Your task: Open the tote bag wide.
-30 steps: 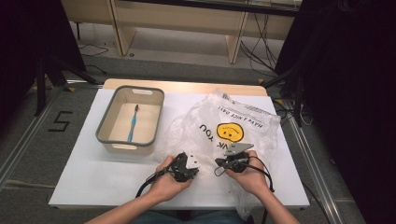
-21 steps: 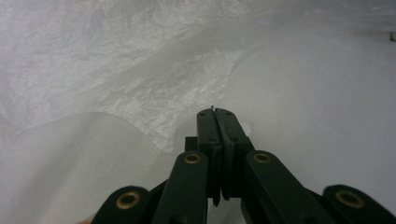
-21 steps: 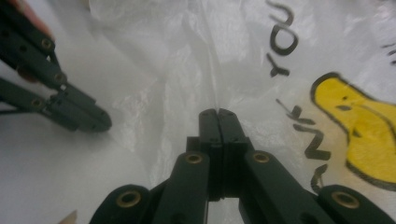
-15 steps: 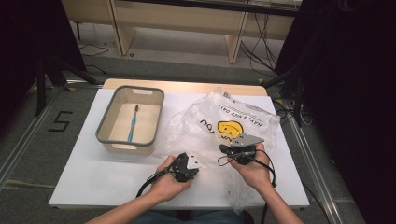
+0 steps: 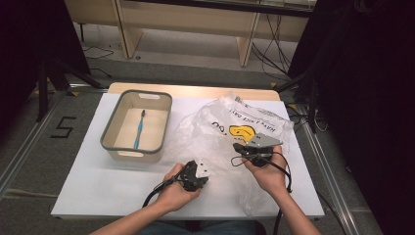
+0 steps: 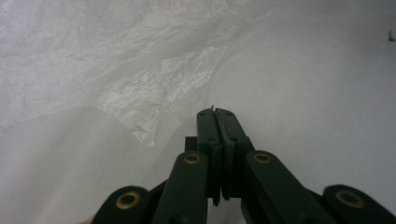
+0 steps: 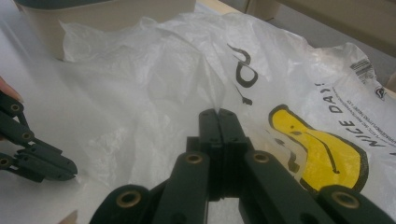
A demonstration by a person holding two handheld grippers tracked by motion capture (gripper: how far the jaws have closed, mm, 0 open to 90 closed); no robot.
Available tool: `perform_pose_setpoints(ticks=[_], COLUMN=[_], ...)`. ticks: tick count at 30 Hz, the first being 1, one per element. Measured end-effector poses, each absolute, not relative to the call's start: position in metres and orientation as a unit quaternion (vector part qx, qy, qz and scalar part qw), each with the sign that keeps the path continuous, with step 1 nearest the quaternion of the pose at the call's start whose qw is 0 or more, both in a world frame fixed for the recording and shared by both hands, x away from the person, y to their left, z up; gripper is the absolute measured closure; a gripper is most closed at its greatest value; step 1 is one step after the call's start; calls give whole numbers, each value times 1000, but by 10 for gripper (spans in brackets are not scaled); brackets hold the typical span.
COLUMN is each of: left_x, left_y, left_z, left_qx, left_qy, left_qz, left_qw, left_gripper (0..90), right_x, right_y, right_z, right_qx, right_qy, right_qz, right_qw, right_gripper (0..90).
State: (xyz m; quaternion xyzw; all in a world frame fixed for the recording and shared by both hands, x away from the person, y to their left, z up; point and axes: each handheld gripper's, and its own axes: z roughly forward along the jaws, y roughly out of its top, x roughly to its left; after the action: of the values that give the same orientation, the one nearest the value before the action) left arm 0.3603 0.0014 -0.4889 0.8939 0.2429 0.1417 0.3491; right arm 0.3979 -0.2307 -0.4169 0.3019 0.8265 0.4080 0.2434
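- My left gripper (image 6: 216, 112) has its jaws pressed together; a thin edge of the plastic bag (image 6: 154, 88) seems caught between the tips, though the film is too sheer for me to be sure.
- My right gripper (image 7: 218, 112) is pressed together too, pinching a fold of the plastic bag (image 7: 187, 70), which rises in a peak from its tips.
- From the high view, the plastic bag (image 5: 220, 132) sprawls over the right half of the table (image 5: 98, 176), its near edge between both grippers.
- The left gripper (image 5: 204, 175) sits low at the bag's near-left edge; the right gripper (image 5: 238, 147) sits over the bag beside the yellow smiley print (image 5: 243, 132).
- Count: two grippers, one bag, one grey-rimmed basin (image 5: 110, 142) on the left, one blue toothbrush (image 5: 139, 129) lying inside it.
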Motion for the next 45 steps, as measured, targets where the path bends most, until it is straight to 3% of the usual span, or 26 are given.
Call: perform_pose_setpoints(ticks=[3, 6, 9, 14, 23, 36, 45], left_x=[361, 365, 371, 387, 398, 397, 395], left_y=[3, 5, 3, -13, -22, -23, -24], left_z=[-485, -471, -462, -479, -494, -494, -494], left_qx=[891, 871, 853, 867, 881, 883, 885], left_qy=[250, 252, 260, 246, 238, 238, 235], left_qz=[130, 158, 187, 209, 201, 199, 205], left_qw=[355, 390, 412, 380, 355, 351, 347], left_gripper=[879, 814, 805, 864, 875, 892, 893], right_x=[397, 397, 396, 392, 392, 395, 400], right_y=[-230, -228, -226, -224, -225, -228, -232], right_z=[-418, -421, -421, -420, -418, -393, -384], right_qx=[301, 297, 297, 296, 296, 302, 314], right_qy=[830, 833, 834, 834, 831, 792, 775], right_qz=[403, 402, 400, 406, 413, 440, 444], right_qw=[243, 237, 235, 229, 226, 296, 320], right_gripper=[900, 900, 900, 900, 900, 900, 900])
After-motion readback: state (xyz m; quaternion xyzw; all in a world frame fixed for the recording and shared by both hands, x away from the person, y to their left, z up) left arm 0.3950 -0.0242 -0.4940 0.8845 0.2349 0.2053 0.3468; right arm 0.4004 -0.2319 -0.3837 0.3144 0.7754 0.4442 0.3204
